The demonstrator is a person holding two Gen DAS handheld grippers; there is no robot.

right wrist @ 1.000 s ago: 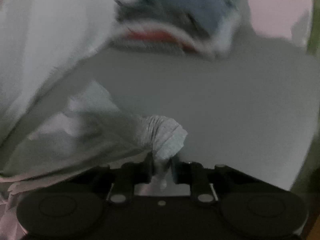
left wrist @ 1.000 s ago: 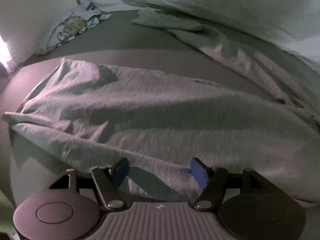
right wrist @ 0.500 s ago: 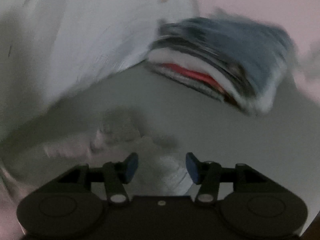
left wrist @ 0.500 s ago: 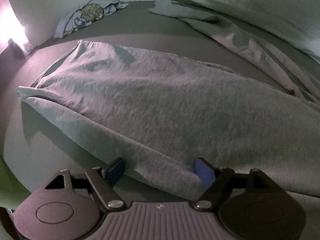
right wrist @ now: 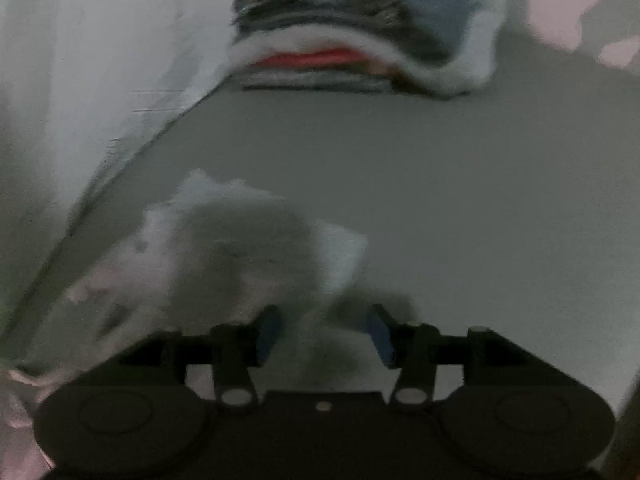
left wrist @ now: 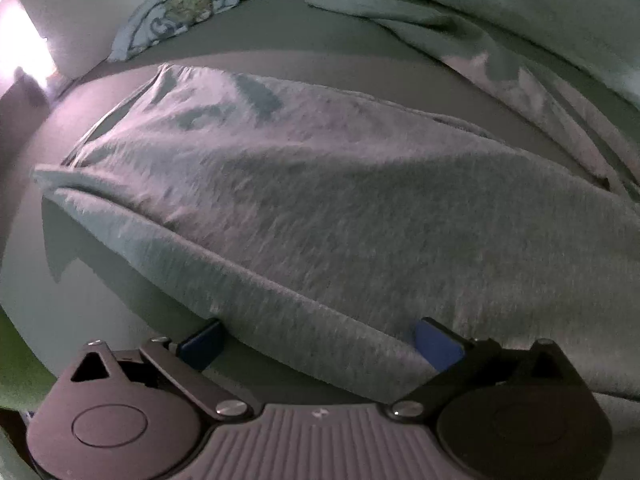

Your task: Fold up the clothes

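Observation:
A grey knit garment (left wrist: 320,200) lies spread across the bed in the left wrist view, with a long folded edge running from the left down toward the camera. My left gripper (left wrist: 320,344) is open, its blue pads on either side of that near edge, the fabric lying between them. In the right wrist view, the garment's pale cuff end (right wrist: 256,240) lies on the sheet just ahead of my right gripper (right wrist: 324,334), which is open and holds nothing. The view is blurred.
A stack of folded clothes (right wrist: 360,40), blue on top with a red layer, sits on the bed ahead of the right gripper. A printed white duvet (left wrist: 500,8) and a cartoon-print cloth (left wrist: 176,12) lie at the far side. A white quilt (right wrist: 80,80) rises on the left.
My right gripper was shut on the garment's cuff a second ago; it has opened and the cuff now lies on the sheet. My left gripper moved closer in around the garment's near edge.

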